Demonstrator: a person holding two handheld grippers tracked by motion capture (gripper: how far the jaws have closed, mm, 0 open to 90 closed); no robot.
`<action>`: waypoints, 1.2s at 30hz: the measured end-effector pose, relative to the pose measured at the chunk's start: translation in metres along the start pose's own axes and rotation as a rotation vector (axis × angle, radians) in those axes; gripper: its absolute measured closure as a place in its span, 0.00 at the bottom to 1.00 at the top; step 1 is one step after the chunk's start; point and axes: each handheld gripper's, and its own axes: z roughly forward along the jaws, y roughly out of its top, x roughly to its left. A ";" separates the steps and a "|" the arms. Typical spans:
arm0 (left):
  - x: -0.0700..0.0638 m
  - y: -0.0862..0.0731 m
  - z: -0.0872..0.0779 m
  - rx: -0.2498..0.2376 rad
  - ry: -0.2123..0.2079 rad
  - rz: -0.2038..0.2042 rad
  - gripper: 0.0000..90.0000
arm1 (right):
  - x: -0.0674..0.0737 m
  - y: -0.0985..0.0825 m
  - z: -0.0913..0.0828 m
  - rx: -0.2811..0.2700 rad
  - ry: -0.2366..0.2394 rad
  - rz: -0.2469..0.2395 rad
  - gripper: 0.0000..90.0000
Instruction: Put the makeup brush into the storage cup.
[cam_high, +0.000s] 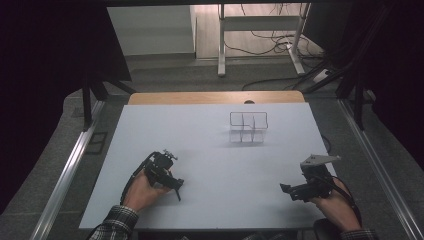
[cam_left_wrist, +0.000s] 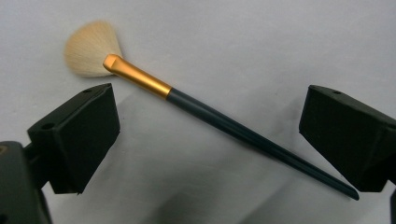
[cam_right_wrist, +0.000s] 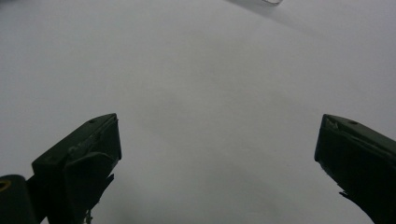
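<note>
Table (cam_high: 210, 165): white top on a wooden board, dim room, desk legs and cables behind.
Organizer (cam_high: 248, 127): clear, divided, at the far middle of the table.
Brush (cam_left_wrist: 196, 108): fan brush, pale bristles, gold ferrule, dark handle; flat on the table between the left jaws, untouched.
Left gripper (cam_left_wrist: 208, 140): jaws spread wide, low over the brush.
Right gripper (cam_right_wrist: 217, 163): jaws spread over bare table, well apart from the brush.

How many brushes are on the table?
1. The brush lies flat on the white table, between the open jaws of the left tool, bristles toward one jaw and handle tip by the other. Nothing seems hidden.
</note>
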 end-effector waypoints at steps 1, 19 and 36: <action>0.000 0.000 0.000 0.006 0.006 -0.002 0.09 | 0.000 0.000 0.000 0.000 0.000 0.000 0.00; 0.003 -0.003 -0.008 0.058 -0.035 -0.016 0.93 | 0.001 0.000 0.000 0.005 0.009 0.000 0.01; 0.005 -0.005 -0.024 -0.012 -0.083 0.038 0.93 | 0.000 0.000 0.001 0.000 0.018 -0.006 0.01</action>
